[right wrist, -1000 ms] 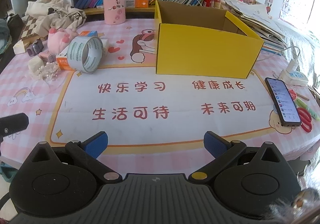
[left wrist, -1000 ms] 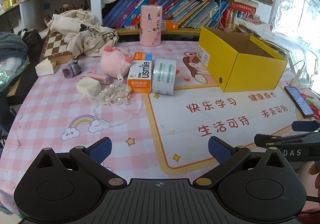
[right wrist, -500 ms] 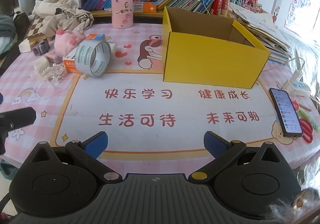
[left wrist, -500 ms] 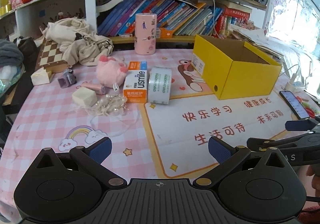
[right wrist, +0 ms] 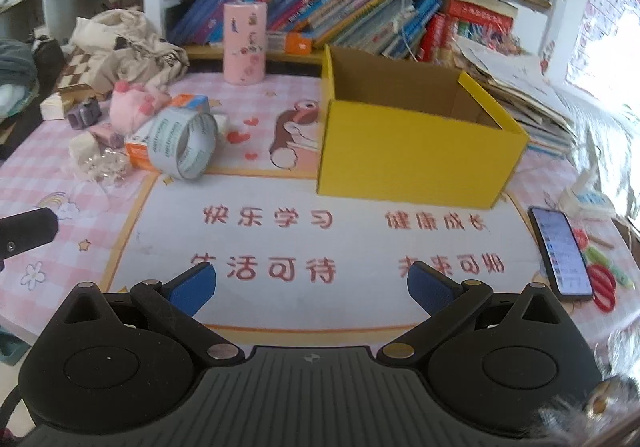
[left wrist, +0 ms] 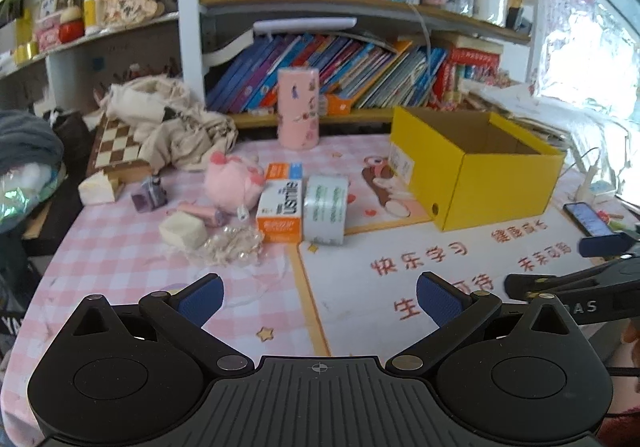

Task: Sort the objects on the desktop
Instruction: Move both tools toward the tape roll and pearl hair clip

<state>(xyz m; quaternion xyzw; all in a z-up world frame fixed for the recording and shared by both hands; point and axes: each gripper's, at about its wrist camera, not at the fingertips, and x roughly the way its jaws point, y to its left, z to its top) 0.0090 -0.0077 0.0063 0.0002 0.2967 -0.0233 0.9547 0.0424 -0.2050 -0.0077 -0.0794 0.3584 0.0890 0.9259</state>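
The yellow box [right wrist: 412, 163] is sitting open-topped and empty-looking on the desk [right wrist: 360, 247], at the far edge of the white mat with red characters [right wrist: 344, 243], and to its left the clutter is waiting in a tight cluster: a roll of tape [right wrist: 182, 145] is standing on edge, leaning against the orange-and-white carton [left wrist: 279, 204], with the pink plush toy [left wrist: 234, 183] just behind them. Near that, a pale cube [left wrist: 183, 232] is lying beside a heap of pearly beads [left wrist: 232, 245], a small pink tube [left wrist: 202, 213] is resting between cube and plush, and a little purple object [left wrist: 149, 194] is sitting farther left by the chessboard [left wrist: 116, 145]. A pink cylinder [right wrist: 245, 43] is standing upright at the back, in front of the bookshelf [right wrist: 320, 15]. Off to the right, a phone [right wrist: 560, 253] is lying screen-up near the desk's edge, well apart from the box. The left gripper [left wrist: 318, 297] is hovering over the pink checked cloth with its blue-padded fingers spread wide and nothing between them; the right gripper [right wrist: 310, 285] is hanging over the mat's near border, fingers likewise apart and empty. In the left wrist view, the right gripper is poking in at the right edge.
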